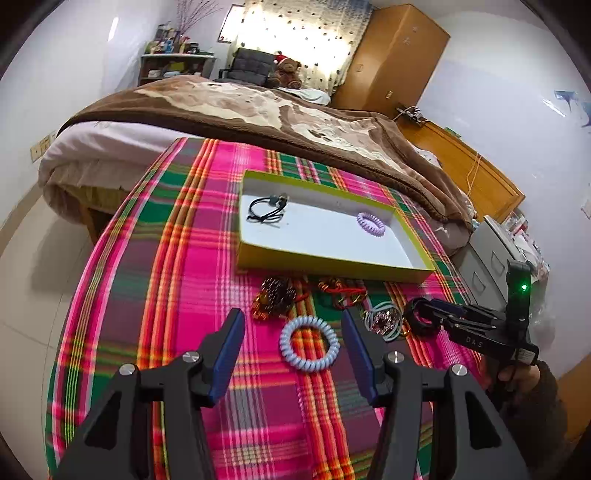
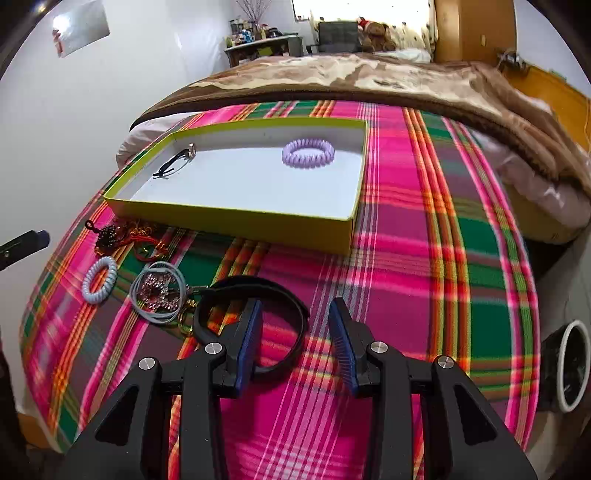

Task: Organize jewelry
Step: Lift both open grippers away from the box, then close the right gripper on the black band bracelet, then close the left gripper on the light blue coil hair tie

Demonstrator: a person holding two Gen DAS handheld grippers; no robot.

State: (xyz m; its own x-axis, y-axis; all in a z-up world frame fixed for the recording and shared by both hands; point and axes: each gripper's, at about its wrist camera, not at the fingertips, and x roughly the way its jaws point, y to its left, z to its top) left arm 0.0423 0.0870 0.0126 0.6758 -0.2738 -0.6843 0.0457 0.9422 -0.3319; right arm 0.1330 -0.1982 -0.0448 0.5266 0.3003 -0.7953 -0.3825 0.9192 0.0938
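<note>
Mid-sorting: left gripper (image 1: 291, 343), jaws apart, frames the pale blue coil tie (image 1: 309, 343); right gripper (image 2: 295, 332), seemingly apart too, straddles a black band (image 2: 291, 295). Next, close and carry to the box (image 1: 332, 262).

Setting: a home bedroom. A bed (image 1: 229, 107) with a brown blanket fills the background, a teddy bear (image 1: 288, 72) sits by a curtained window (image 1: 295, 33), a wooden wardrobe (image 1: 395, 55) stands in the corner, and a cluttered shelf (image 1: 173, 59) lines the white wall.
</note>
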